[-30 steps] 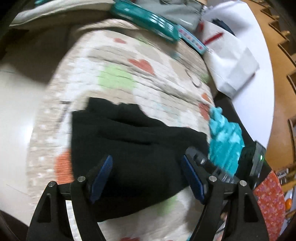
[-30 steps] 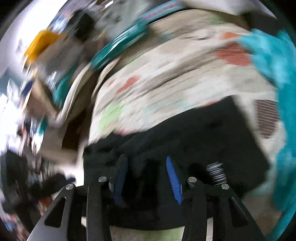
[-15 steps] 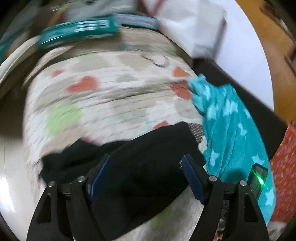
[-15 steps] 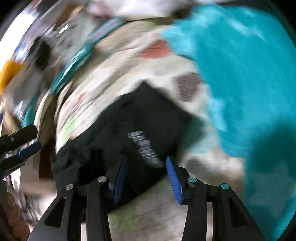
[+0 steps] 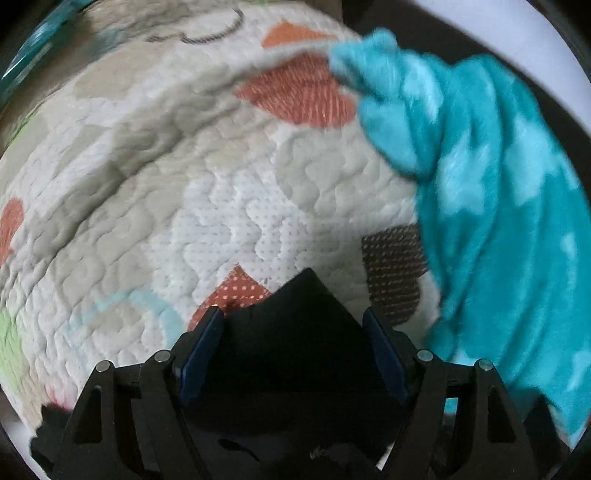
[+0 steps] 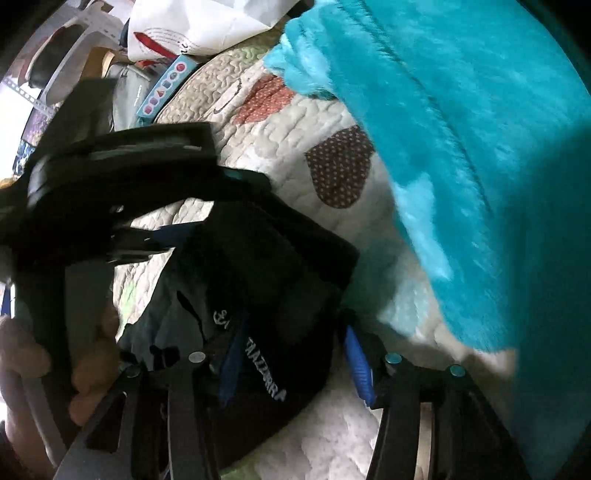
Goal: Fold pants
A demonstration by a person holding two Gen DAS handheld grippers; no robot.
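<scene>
Black fabric pants [image 5: 295, 332], folded into a compact bundle, lie on a quilted cream bedspread [image 5: 221, 206] patterned with orange, brown, green and pale blue patches. In the left wrist view, a pointed corner of the pants reaches up between the two blue-padded fingers of the left gripper [image 5: 293, 354], whose jaws stand wide apart on either side of the dark cloth without pinching it. A fluffy teal blanket with pale star shapes [image 5: 498, 206] is heaped along the right side of the bedspread, just beside the pants, partly covering a brown dotted patch. In the right wrist view, the pants [image 6: 266, 266] sit at centre, showing white printed lettering near the lower edge, with the same teal blanket [image 6: 461, 155] filling the upper right. The right gripper [image 6: 295, 365] is low over the bundle with its jaws apart: one blue pad rests over the lettered part of the pants, the other hangs over the bedspread [image 6: 295, 140] just past the fabric's edge. The left gripper [image 6: 177, 232] enters that view from the left as a blurred black frame, one blue finger tip meeting the upper left edge of the pants, and the person's left hand [image 6: 55, 369] grips its handle at the lower left. Behind the bed, a white paper bag with red markings [image 6: 207, 26] and a long light blue box printed with coloured shapes [image 6: 166, 88] lie among blurred clutter.
</scene>
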